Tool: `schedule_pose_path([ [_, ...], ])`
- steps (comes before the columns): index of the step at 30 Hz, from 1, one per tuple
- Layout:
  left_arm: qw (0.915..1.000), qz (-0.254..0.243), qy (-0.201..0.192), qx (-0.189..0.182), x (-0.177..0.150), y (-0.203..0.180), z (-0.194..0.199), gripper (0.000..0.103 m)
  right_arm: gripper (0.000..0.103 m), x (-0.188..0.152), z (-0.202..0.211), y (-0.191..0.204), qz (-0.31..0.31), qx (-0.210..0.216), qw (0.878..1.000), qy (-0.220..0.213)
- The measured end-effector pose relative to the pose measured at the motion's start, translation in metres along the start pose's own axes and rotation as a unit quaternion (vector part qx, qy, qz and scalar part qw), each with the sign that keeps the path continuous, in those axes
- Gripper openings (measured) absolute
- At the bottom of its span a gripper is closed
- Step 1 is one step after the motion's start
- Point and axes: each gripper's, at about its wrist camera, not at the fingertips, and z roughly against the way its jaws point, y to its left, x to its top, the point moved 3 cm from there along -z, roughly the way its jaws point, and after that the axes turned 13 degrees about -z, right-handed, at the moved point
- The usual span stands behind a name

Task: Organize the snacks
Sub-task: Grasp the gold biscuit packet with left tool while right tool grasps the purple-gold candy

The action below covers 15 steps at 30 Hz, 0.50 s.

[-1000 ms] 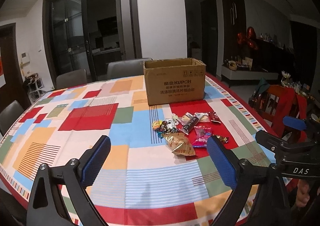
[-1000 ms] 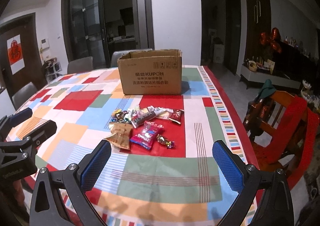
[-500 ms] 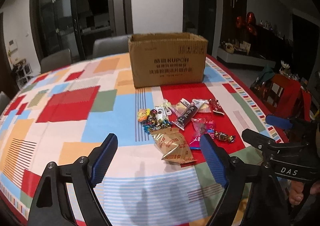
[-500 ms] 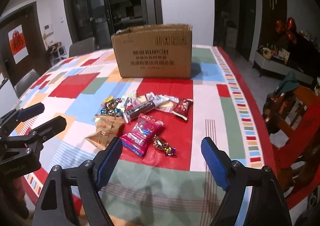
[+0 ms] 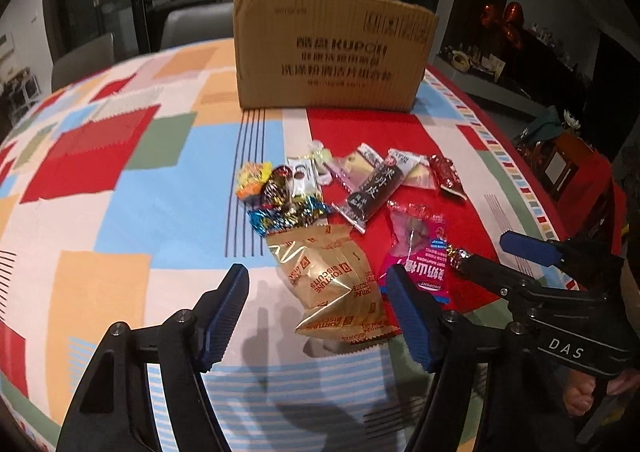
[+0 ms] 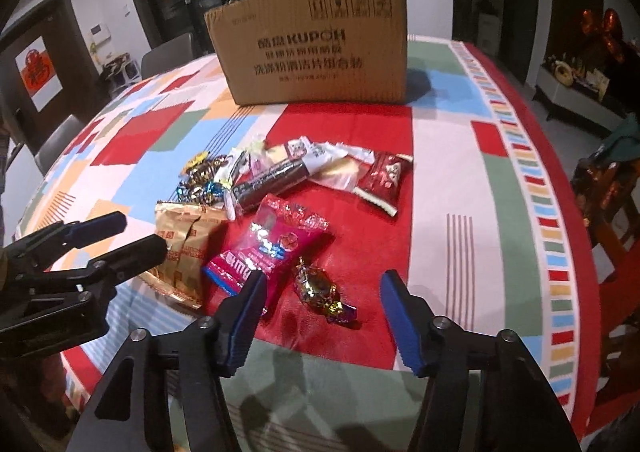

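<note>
Both grippers have dropped toward the snack pile, jaws closing on nothing: left gripper (image 5: 316, 312) over the gold biscuit packet (image 5: 340, 284), right gripper (image 6: 320, 316) over the wrapped candy (image 6: 322, 290); cardboard box (image 5: 332, 56) waits at twelve o'clock.

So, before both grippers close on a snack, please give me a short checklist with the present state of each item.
1. Left gripper lined up with gold biscuit pack: ok, the pack lies between its closing jaws.
2. Right gripper lined up with wrapped candy: ok, the candy is between its closing jaws.
3. Pads touching either snack: not ok, nothing gripped yet.
4. Pink pack clear of the right gripper: not ok, it lies against one finger.
5. The two grippers apart: ok, close but not touching.
6. Box open on top: cannot tell from these views.
</note>
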Motion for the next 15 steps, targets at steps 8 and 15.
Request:
schedule_pose_path([
  [8, 0.9997, 0.008, 0.012, -0.019, 0.003, 0.002, -0.016, 0.064, 0.049, -0.002, -0.017, 0.000, -0.002, 0.007, 1.000, 0.024],
  [15, 0.9993, -0.001, 0.016, -0.034, 0.004, -0.002, -0.023, 0.052, 0.040, -0.002, -0.021, 0.000, -0.001, 0.002, 1.000, 0.029],
])
